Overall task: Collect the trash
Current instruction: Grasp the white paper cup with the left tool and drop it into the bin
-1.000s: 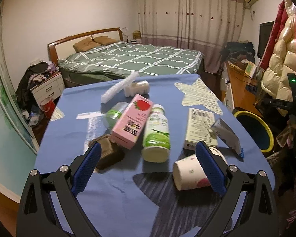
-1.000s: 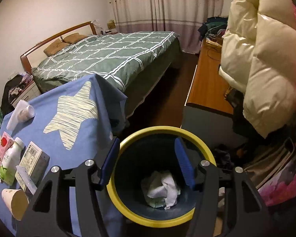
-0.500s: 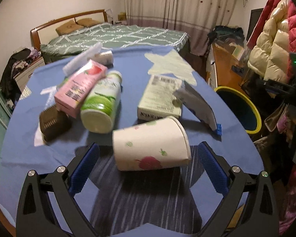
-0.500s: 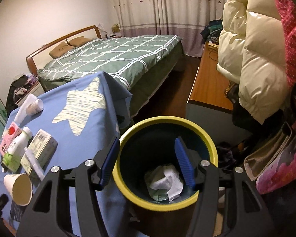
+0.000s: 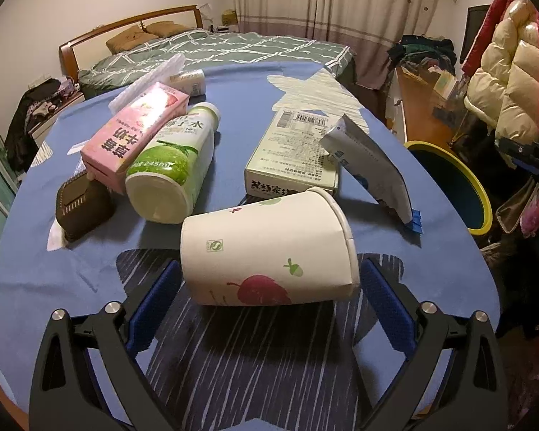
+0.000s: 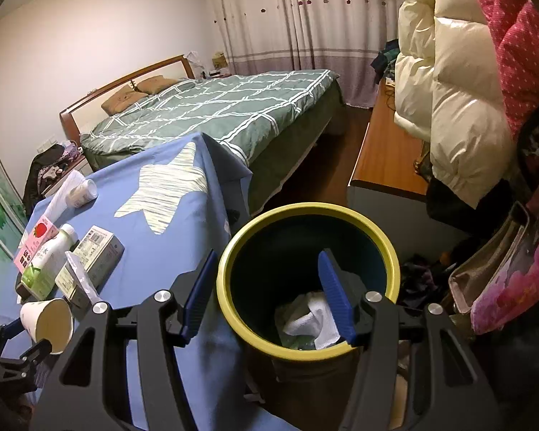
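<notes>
Your left gripper (image 5: 266,298) has just been narrowing around the paper cup (image 5: 269,248) but stands wide, pads not yet pressing; the cup lies on its side near the table's (image 5: 54,269) 6 o'clock edge, long axis crosswise, mouth toward 3 o'clock. Bare cloth surrounds it except at 12 o'clock, where the green box (image 5: 294,154) nearly touches. Your right gripper (image 6: 266,294) hangs half open and empty over the yellow-rimmed bin (image 6: 305,212), just off the table's 3 o'clock edge.
</notes>
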